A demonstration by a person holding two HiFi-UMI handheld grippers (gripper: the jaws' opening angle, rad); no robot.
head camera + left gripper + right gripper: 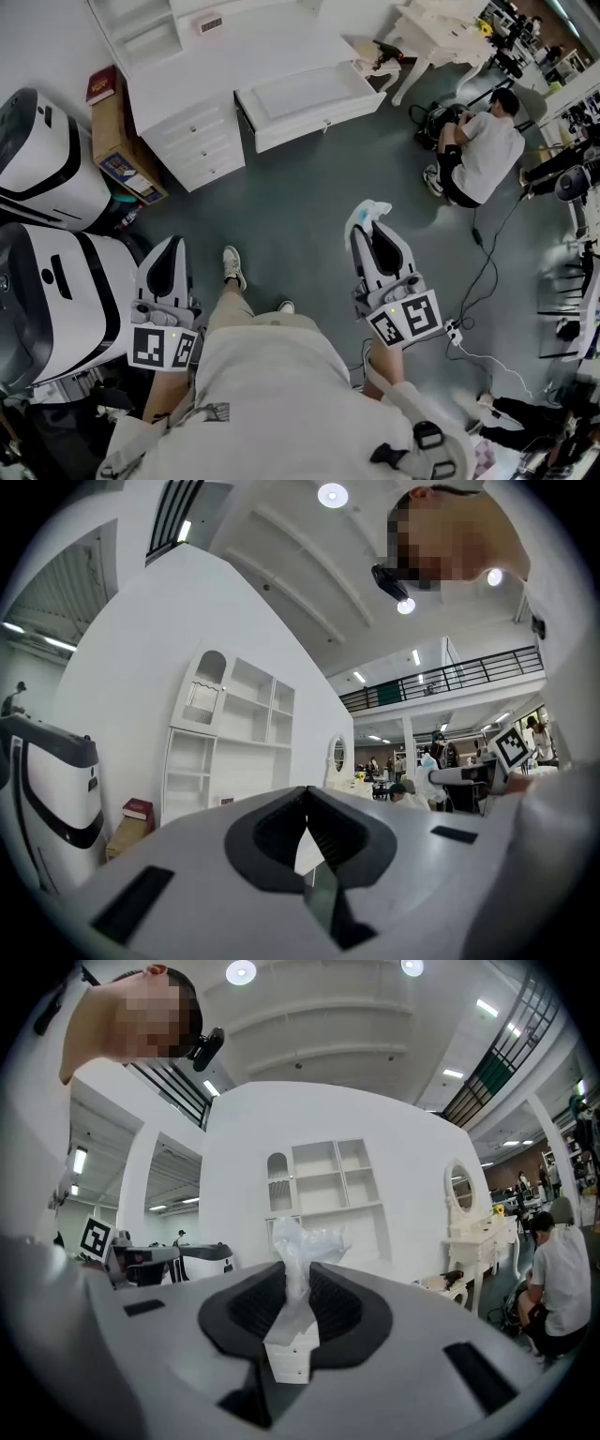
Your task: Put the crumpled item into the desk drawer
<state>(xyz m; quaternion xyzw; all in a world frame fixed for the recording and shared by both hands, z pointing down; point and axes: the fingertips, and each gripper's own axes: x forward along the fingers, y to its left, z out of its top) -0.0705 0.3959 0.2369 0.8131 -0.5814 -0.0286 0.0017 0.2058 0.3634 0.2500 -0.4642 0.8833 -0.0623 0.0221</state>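
Right tool [375, 230] is pinching the crumpled item [368, 214], a whitish, see-through wad that looks like thin plastic. In the right gripper view the wad [302, 1241] sits squeezed between the two dark pads and puffs out past the tips of the right tool [295, 1274]. Left tool [167, 246] has its jaws pressed together at the tips with nothing between them, which the left gripper view [307, 803] shows plainly.

The drawer [305, 94] is pulled out of the white bench [234, 56], well ahead of the right tool and a bit to its left, with a stretch of grey floor [309, 197] between them. The person's shoe [233, 265] sits between the two tools.

Ahead of the left tool there's a cardboard box [117, 141] with a red book [101, 84] on top, next to the bench's stack of small drawers [197, 141]. Big white-and-black machines [47, 281] crowd the left tool's outer side. Off to the right of the right tool a person crouches on the floor [483, 150], and cables [483, 272] run to a power strip [453, 330]
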